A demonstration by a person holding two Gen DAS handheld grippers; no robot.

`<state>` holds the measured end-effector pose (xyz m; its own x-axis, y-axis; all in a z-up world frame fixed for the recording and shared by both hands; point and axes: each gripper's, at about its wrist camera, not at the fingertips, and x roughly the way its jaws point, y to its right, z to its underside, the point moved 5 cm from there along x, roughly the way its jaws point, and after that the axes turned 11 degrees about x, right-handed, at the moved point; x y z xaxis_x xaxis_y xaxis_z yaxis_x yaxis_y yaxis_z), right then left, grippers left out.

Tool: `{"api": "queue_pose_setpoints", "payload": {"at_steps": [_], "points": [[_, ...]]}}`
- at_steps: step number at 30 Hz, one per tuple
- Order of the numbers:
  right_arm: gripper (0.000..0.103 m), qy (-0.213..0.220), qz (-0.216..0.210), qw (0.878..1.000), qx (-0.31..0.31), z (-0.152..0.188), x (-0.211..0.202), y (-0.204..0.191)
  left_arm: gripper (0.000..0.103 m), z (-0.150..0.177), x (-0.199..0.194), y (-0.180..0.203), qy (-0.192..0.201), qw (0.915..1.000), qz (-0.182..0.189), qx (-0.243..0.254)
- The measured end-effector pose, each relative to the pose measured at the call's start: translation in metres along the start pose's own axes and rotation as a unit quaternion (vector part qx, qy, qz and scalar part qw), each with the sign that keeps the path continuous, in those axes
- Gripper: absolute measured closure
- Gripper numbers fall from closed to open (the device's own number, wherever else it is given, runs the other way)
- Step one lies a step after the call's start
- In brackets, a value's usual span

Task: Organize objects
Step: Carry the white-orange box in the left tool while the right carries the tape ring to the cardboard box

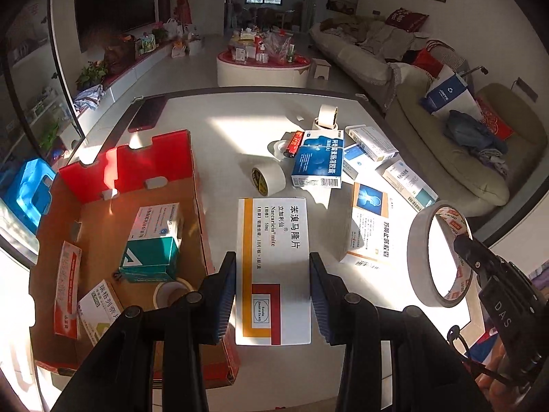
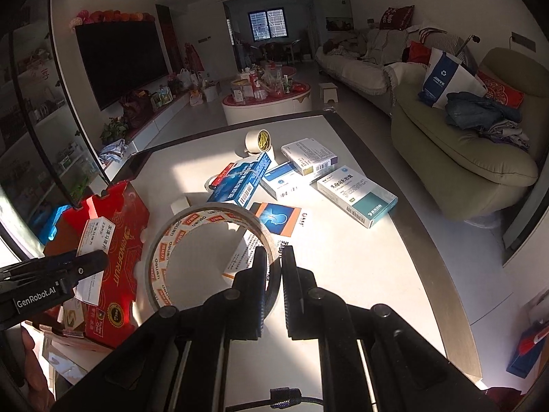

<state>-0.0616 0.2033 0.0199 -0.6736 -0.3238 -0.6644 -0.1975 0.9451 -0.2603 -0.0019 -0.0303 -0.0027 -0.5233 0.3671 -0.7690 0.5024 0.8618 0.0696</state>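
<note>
Left wrist view, left gripper [image 1: 272, 286] clamped on white medicine box [image 1: 273, 267], lifted just right of cardboard box [image 1: 202, 226], loose boxes far right on table [image 1: 223, 130]; right wrist view, right gripper [image 2: 273, 267] pinched shut on tape roll [image 2: 164, 257] rim, held above table near red carton wall.

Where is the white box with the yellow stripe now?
The white box is between the left gripper's fingers, held above the table, just right of the cardboard box in the left wrist view.
</note>
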Motion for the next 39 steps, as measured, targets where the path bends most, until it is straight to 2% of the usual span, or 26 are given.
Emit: {"api": "queue_pose_setpoints", "payload": {"at_steps": [5,13,25,39], "points": [[0.095,0.004,-0.023,1.000,-0.021,0.004,-0.012,-0.026,0.060,0.007,-0.014,-0.017,0.011,0.9995,-0.027,-0.012],[0.095,0.002,-0.059,0.997,-0.059,0.013,-0.021,-0.072,0.060,0.015,-0.036,-0.043,0.027,0.9946,-0.100,-0.006],[0.095,0.000,-0.109,0.983,-0.148,0.033,-0.029,-0.168,0.060,0.031,-0.053,-0.097,0.028,0.9903,-0.124,-0.055],[0.095,-0.016,-0.147,0.969,-0.196,0.049,-0.025,-0.240,0.060,0.054,-0.062,-0.165,0.024,0.9828,-0.148,-0.109]]}}
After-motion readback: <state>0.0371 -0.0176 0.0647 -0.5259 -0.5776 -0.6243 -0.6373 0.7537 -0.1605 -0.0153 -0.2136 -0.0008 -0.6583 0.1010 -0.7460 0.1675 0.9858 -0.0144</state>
